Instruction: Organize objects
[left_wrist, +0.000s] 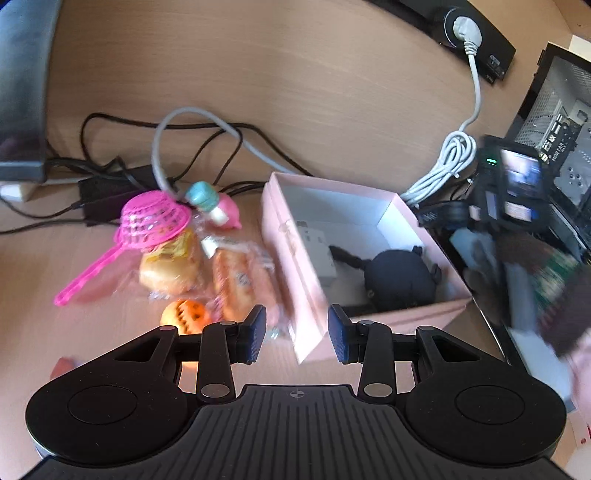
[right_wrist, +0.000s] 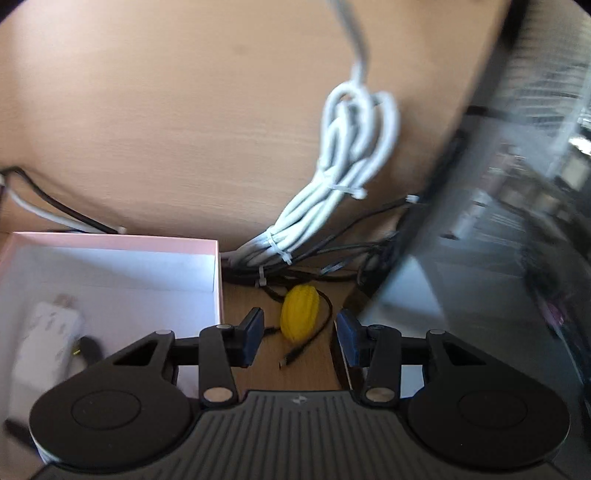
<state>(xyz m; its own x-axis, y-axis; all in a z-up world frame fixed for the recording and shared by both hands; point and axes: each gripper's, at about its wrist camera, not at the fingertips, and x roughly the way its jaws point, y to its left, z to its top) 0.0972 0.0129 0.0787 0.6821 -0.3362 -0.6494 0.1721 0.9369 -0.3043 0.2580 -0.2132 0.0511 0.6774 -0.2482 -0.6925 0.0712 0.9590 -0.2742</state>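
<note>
My left gripper (left_wrist: 297, 332) hovers over the near corner of an open pink box (left_wrist: 288, 236), pads apart and pressing on nothing. Inside the box lie a white adapter (left_wrist: 317, 251) and a black pouch (left_wrist: 399, 277). To the box's left are a pink strainer (left_wrist: 151, 221), two wrapped buns (left_wrist: 207, 269), an orange ball (left_wrist: 184, 314) and a teal-and-pink toy (left_wrist: 210, 203). My right gripper (right_wrist: 300, 338) is open just right of the same pink box (right_wrist: 218, 280). A yellow ribbed toy (right_wrist: 300, 314) lies on the desk a little beyond its fingertips, untouched.
A bundled white cable (right_wrist: 332, 177) and black cables (right_wrist: 354, 254) lie behind the yellow toy. A black USB lead (right_wrist: 295, 354) curls round it. A dark computer case (right_wrist: 498, 221) stands to the right. A power strip (left_wrist: 469, 33) and a black power brick (left_wrist: 110, 195) sit on the wooden desk.
</note>
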